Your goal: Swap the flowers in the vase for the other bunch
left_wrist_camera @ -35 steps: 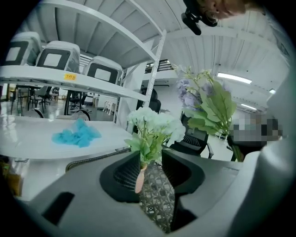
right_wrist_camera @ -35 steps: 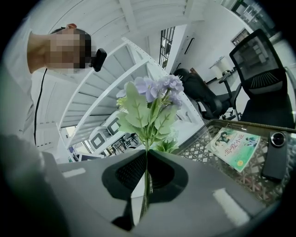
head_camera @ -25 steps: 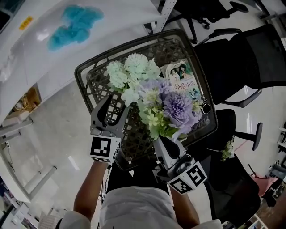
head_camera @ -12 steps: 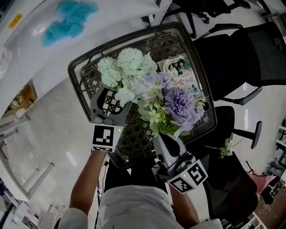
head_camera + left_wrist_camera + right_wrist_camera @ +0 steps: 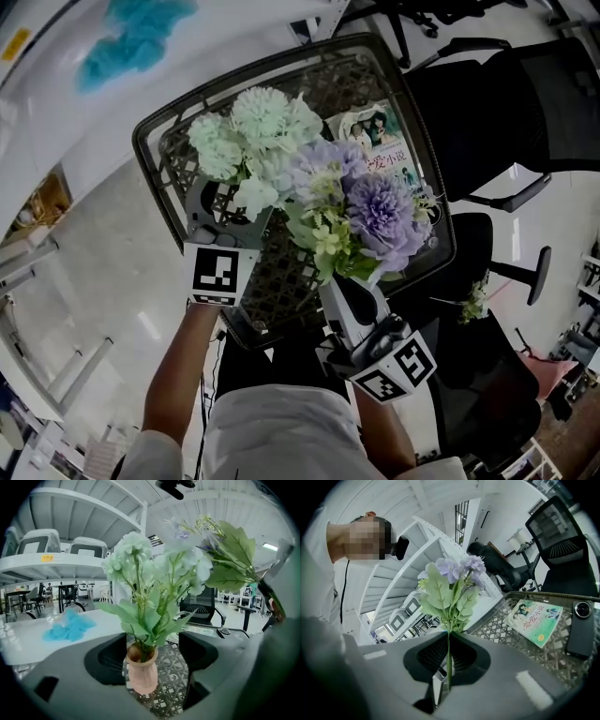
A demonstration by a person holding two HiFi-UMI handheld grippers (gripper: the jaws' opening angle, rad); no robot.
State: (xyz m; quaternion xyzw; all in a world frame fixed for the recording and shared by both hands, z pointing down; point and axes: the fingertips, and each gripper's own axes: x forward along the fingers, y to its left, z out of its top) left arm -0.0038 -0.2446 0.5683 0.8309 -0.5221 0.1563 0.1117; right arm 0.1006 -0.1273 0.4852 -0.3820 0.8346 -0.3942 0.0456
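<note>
Pink clay vase [image 5: 141, 672] holding the mint-green bunch [image 5: 136, 557] stands on the woven surface [image 5: 174, 688], right between the jaws of the left gripper [image 5: 152, 644], which gape wide on either side without pressing it. Beside it to the right, the right gripper [image 5: 448, 641] is clenched on the thin stem of the purple bunch [image 5: 457, 573], which rises upright above its jaws.

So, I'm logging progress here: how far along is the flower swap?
Done: the purple bunch is picked up, its stem clamped in the right tool. In hand: the left tool stands open on either side of the vase, not pressing it. Left: the pale green flowers are in the vase and must come out, then the purple bunch goes in.
</note>
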